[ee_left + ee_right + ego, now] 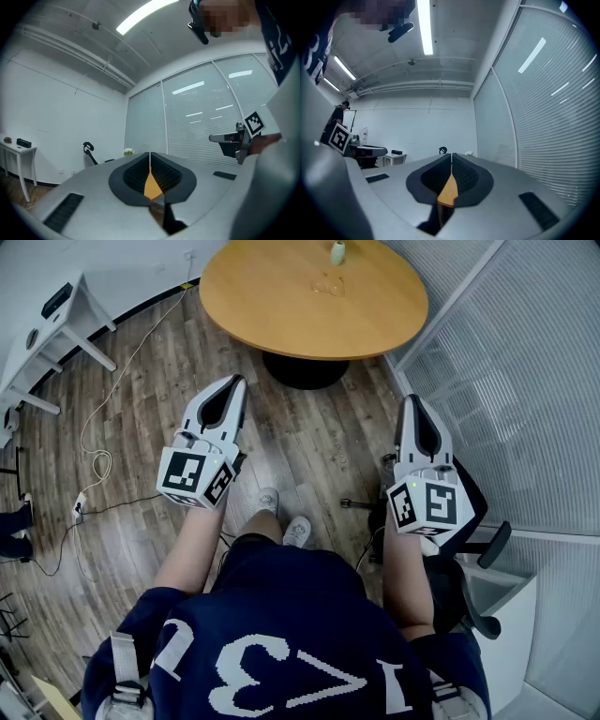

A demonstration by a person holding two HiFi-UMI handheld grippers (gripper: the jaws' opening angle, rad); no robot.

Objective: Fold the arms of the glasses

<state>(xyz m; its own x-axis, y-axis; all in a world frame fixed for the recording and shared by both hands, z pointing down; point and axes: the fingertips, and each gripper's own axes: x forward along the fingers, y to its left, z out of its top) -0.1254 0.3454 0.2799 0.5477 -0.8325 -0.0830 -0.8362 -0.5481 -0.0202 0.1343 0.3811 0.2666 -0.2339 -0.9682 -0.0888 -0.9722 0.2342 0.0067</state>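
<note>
A pair of clear glasses (327,283) lies on the far part of the round wooden table (281,306), small and faint in the head view. Both grippers are held level above the floor, well short of the table. My left gripper (236,382) is shut with nothing in it; in the left gripper view (150,155) its dark pads meet along a thin line. My right gripper (412,401) is also shut and empty, its jaws pressed together in the right gripper view (451,156). Neither gripper view shows the glasses.
A small pale green object (337,252) stands on the table behind the glasses. A white desk (47,324) is at the left, with cables (94,460) on the wooden floor. A dark chair (473,549) and a glass wall with blinds (525,381) are at the right.
</note>
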